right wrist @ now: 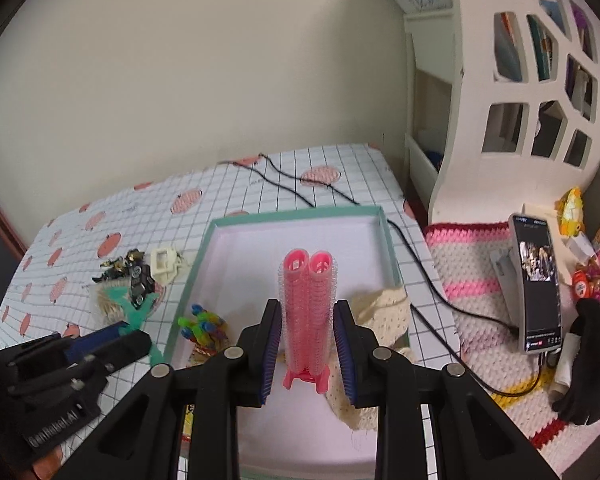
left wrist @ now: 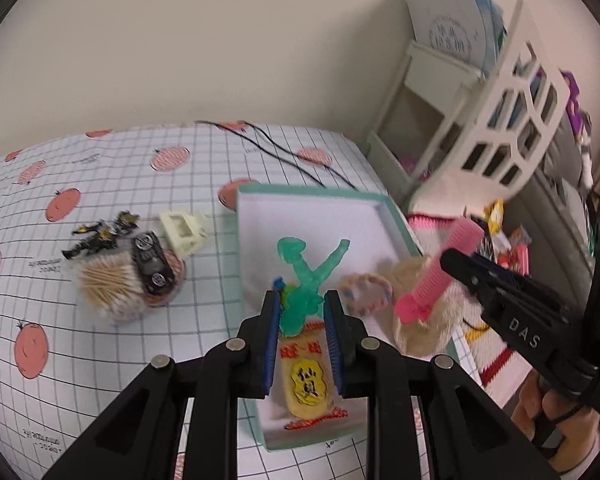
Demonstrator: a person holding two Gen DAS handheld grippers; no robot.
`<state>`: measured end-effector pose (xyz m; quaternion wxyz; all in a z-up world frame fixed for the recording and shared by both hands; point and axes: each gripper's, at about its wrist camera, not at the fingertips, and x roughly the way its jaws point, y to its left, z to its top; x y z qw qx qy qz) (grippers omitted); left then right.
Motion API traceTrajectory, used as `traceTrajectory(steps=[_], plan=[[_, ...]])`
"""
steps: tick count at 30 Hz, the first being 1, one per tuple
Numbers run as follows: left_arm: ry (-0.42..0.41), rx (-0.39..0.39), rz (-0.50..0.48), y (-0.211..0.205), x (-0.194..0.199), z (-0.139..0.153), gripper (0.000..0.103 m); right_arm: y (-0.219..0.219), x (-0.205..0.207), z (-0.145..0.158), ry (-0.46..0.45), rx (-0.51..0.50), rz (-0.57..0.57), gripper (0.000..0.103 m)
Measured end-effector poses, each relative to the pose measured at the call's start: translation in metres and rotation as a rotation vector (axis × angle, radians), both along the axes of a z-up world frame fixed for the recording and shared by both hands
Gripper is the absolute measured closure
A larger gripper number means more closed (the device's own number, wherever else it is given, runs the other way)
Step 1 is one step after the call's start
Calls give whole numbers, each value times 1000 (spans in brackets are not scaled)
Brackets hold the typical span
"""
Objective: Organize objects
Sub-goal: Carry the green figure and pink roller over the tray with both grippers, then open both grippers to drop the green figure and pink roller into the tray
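Left gripper [left wrist: 302, 304] has its fingers clamped on the green figure [left wrist: 306, 276], up over the box [left wrist: 396, 216]. Right gripper [right wrist: 307, 316] squeezes the pink rollers [right wrist: 308, 304] above the box interior, a cream knit [right wrist: 380, 308] beside them.
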<state>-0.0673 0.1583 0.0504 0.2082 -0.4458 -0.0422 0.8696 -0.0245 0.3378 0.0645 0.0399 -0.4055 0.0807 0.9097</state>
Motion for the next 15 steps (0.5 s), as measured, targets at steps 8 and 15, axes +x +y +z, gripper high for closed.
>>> traceTrajectory(steps=[8,15], plan=[[-25,-83,-51,21,5,-16,80,-11,-7,-14,-57,14,38,74],[-66,-115,-61,27,4,-31,80,-16,-16,-29,-110,17,39,74]])
